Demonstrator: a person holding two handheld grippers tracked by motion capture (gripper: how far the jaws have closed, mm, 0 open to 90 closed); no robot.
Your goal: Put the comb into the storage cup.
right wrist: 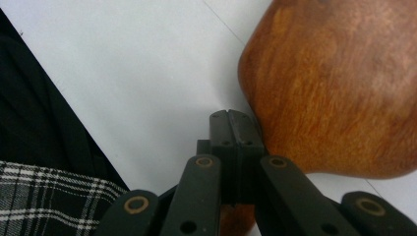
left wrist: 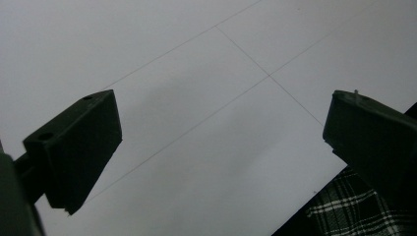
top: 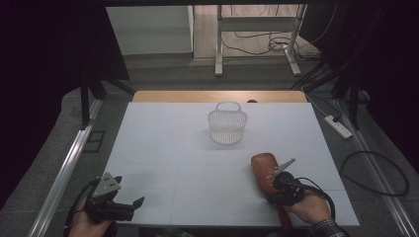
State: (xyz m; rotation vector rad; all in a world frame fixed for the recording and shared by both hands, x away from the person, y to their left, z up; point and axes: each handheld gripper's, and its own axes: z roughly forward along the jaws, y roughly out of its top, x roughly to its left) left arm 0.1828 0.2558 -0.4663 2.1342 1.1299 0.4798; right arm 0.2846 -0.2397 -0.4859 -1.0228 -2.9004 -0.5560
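Right gripper (right wrist: 231, 123) pinched shut at the narrow end of a wooden paddle brush (right wrist: 334, 88) on the white counter (top: 197, 158).

In the high view the right gripper (top: 282, 183) sits at the near right of the counter, its jaws pressed together on the brush's handle, the reddish-brown oval head (top: 264, 170) lying flat beyond it. The left gripper (top: 129, 203) hovers at the near left corner, jaws spread wide and holding nothing. A white mesh basket (top: 227, 126) stands upright near the far edge, well apart from both.
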